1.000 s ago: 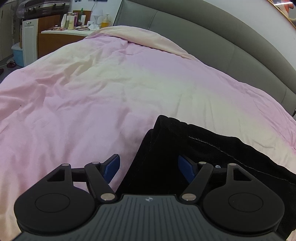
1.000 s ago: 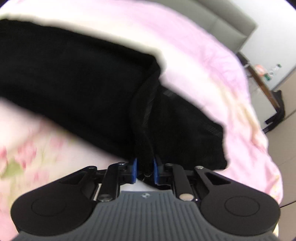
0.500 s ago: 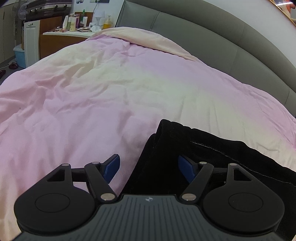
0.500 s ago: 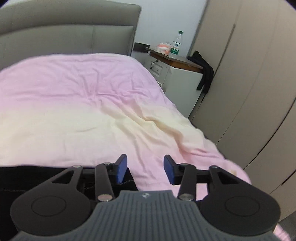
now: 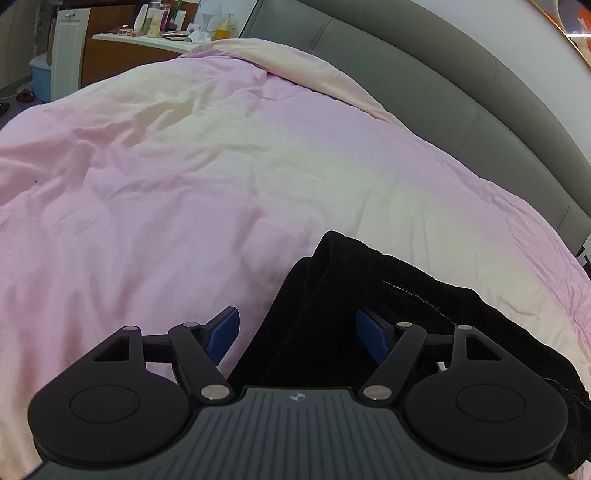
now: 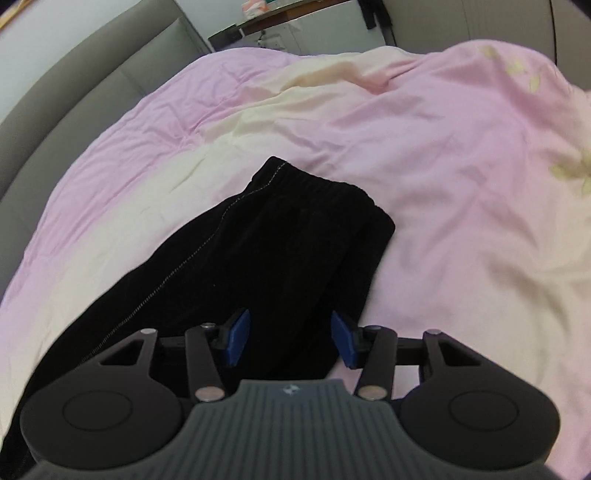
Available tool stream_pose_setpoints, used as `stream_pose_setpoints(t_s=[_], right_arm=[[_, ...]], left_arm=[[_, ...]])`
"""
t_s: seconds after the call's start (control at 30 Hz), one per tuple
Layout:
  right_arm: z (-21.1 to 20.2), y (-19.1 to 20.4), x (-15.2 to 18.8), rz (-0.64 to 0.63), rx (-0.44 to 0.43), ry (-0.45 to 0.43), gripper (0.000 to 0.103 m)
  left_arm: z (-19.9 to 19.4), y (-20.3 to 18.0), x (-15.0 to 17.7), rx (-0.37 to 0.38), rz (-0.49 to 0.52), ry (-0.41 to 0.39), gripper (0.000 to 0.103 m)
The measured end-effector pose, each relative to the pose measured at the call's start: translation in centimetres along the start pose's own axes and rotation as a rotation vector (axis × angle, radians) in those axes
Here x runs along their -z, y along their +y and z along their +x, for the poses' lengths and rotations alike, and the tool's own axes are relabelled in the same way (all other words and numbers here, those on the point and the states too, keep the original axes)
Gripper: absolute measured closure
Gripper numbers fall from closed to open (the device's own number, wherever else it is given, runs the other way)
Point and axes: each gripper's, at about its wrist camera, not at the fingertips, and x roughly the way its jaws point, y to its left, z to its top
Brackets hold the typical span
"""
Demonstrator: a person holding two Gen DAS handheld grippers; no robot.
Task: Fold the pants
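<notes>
Left gripper [image 5: 297, 334]: blue-padded fingers spread wide, holding nothing. In the left wrist view the black pants [image 5: 369, 295] lie on the pink and cream quilt [image 5: 184, 184], entering from 5 o'clock and ending in a folded, layered edge at about 1 o'clock of the gripper. The left blue pad [image 5: 221, 334] sits over bare quilt, just beside the fabric edge; the right blue pad [image 5: 371, 334] sits over the black cloth. Whether either pad touches the fabric cannot be told. A pale stitched seam runs along the cloth toward 4 o'clock.

Right gripper [image 6: 290, 338]: fingers likewise spread apart, gripping nothing. In the right wrist view the pants [image 6: 280, 251] stretch from 7 o'clock up to 12 o'clock of the gripper, where the gathered waistband [image 6: 317, 188] forms the far end. Both blue pads stand over the black cloth, the right one near its right-hand edge. A line of light stitching runs down the left side of the garment toward 8 o'clock. Contact with the cloth cannot be confirmed.

Surroundings: a grey padded headboard [image 5: 461, 103] curves behind the bed from 12 to 3 o'clock in the left view. A counter with bottles [image 5: 166, 26] stands at 11 o'clock. In the right view a bedside cabinet [image 6: 295, 26] stands at 12 o'clock beyond the quilt [image 6: 461, 147].
</notes>
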Motion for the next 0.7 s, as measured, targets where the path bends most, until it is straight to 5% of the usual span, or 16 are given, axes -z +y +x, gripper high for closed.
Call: stream_pose_setpoints(t_s=[0.07,0.13,0.17,0.33,0.43,0.57,0.7], right_arm=[[0.6,-0.2,-0.1,0.039,-0.019,-0.029,0.06],[1.2,0.2,-0.5,0.023,-0.021,-0.014,0.092],[1.3,0.6,-0.6,-0.008,-0.011,-0.008,0.099],[-1.2,0.5,-1.7,-0.047,-0.072,-0.119,0.103],[-1.6,-0.4,-1.9,-0.031,-0.031,-0.14,0.103],[0.2,-0.7,-0.5,-0.067,0.02,-0.048,0.098],[-2.4,-2.0,1.5,0.118,-0.059,-0.148,0.067]], left_arm=[[0.0,0.0,0.0,-0.002,0.003,0.0,0.019],[-0.1,-0.1,0.1,-0.004,0.015,0.002,0.019],[0.0,-0.2,0.2,-0.005,0.024,0.005,0.019],[0.2,-0.5,0.5,-0.007,0.039,0.009,0.018],[0.7,-0.7,0.8,-0.006,0.057,0.01,0.017],[1.1,-0.7,1.2,-0.003,0.056,0.031,0.016],[0.6,-0.4,1.0,0.015,0.021,0.028,0.016]])
